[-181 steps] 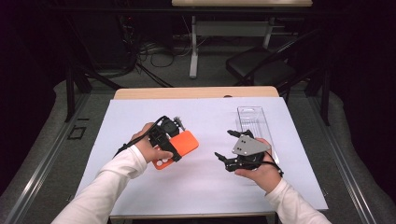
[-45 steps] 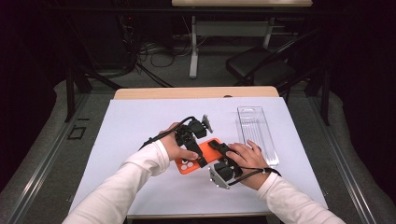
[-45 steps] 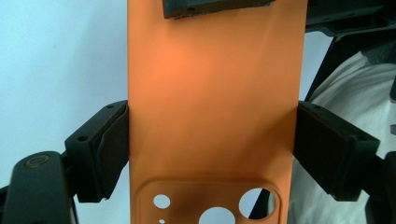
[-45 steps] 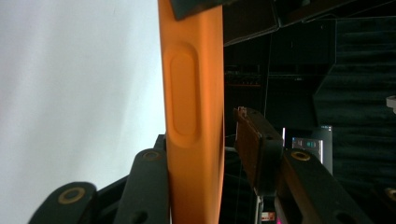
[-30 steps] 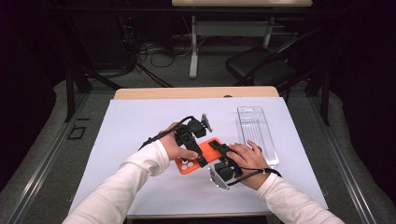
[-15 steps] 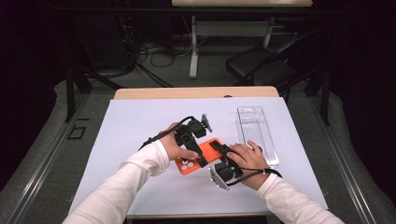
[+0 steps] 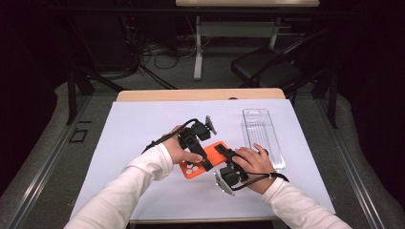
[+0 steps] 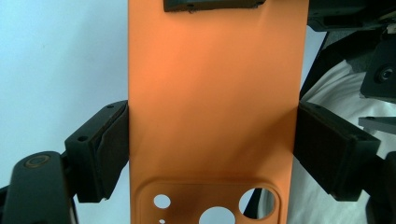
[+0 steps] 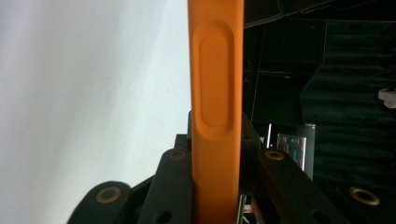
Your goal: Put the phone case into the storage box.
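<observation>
An orange phone case with camera holes at one end is held just above the white sheet, between both hands. My left gripper spans the case's width; in the left gripper view its pads press on both long edges of the case. My right gripper comes in from the right. In the right gripper view the case stands edge-on between its jaws, which have just been closing and now pinch the case's thin side.
A clear plastic box lies on the white sheet to the right of the hands. A dark chair and cables stand on the floor beyond the table's far edge.
Six seconds ago the right gripper hovered apart near the clear box; it has since moved left onto the case. Over the last second both hands have kept still.
</observation>
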